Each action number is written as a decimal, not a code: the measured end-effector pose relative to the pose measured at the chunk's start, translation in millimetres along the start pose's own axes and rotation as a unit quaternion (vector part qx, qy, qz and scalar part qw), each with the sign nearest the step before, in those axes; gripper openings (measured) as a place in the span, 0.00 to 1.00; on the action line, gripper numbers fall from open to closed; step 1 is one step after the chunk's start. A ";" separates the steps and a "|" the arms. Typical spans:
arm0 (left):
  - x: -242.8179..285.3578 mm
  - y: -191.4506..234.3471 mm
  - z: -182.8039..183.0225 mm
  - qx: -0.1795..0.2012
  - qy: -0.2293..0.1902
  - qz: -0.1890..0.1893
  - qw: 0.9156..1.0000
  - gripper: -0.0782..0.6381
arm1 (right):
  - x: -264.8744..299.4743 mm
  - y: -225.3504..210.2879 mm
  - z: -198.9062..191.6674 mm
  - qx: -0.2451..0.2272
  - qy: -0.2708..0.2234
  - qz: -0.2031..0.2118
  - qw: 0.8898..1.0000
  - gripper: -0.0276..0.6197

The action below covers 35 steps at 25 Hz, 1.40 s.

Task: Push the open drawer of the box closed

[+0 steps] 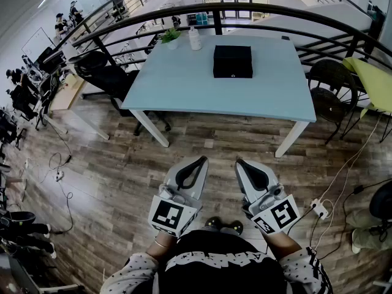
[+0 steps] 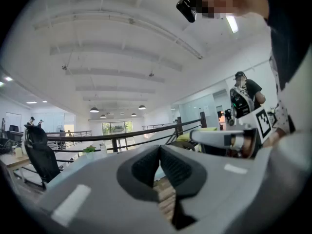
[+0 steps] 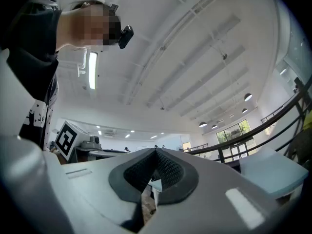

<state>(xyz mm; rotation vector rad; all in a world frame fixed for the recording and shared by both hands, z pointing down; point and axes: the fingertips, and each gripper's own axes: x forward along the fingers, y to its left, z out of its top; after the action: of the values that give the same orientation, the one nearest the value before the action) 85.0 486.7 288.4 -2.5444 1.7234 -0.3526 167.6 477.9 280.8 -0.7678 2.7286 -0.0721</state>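
The black box (image 1: 233, 61) sits on the light blue table (image 1: 184, 87), right of the tabletop's middle and toward its far side. Its long axis runs across the table and one broad side faces the table's near edge. From this far off I cannot tell how far the drawer stands out, or on which side of the box it opens. A small plant (image 1: 170, 35) and a bottle (image 1: 195, 38) stand at the table's far edge, and a black office chair (image 1: 101, 72) is off its left end. Both tools hang well short of the table's near edge, over the wooden floor (image 1: 110, 182) and close to the person's body. The left gripper (image 1: 202, 160) has its jaw tips pressed together on nothing, and so does the right gripper (image 1: 239, 162); each gripper's own view shows the tips meeting with only ceiling beyond. The box lies straight ahead of the tips, well apart from them, and almost in line with the right gripper, so that one looks marginally better placed. I judge the push not yet begun: the person must first come up to the table.
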 end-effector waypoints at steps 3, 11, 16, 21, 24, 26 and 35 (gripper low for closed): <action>1.5 -6.2 0.8 -0.005 -0.025 0.005 1.000 0.11 | -6.1 -2.4 -2.0 0.000 0.003 0.004 1.000 0.04; 4.0 -21.0 -2.6 0.006 0.007 0.004 1.000 0.11 | -22.1 -10.1 6.0 0.024 -0.020 0.006 0.999 0.04; 13.5 -47.5 6.6 0.047 -0.019 0.001 0.999 0.11 | -47.1 -16.9 12.5 0.000 -0.017 -0.001 1.000 0.04; 22.4 -74.4 13.8 0.020 -0.029 -0.031 0.999 0.11 | -75.0 -29.0 20.8 -0.006 -0.024 -0.028 0.999 0.04; 24.1 -81.1 16.6 0.030 -0.043 -0.032 0.998 0.11 | -89.2 -35.1 24.4 -0.012 -0.029 -0.046 0.998 0.04; 24.3 -81.4 16.9 0.026 -0.053 -0.029 0.998 0.11 | -94.6 -36.9 27.2 -0.016 -0.034 -0.051 0.998 0.04; 24.5 -80.8 14.8 0.002 -0.055 -0.047 0.997 0.11 | -85.3 -41.8 23.6 -0.017 -0.024 -0.032 0.999 0.04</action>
<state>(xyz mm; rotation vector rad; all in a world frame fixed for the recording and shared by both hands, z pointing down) 170.4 493.4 291.4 -2.5946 1.5682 -0.2139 264.8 487.0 287.4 -0.8554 2.6655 -0.0215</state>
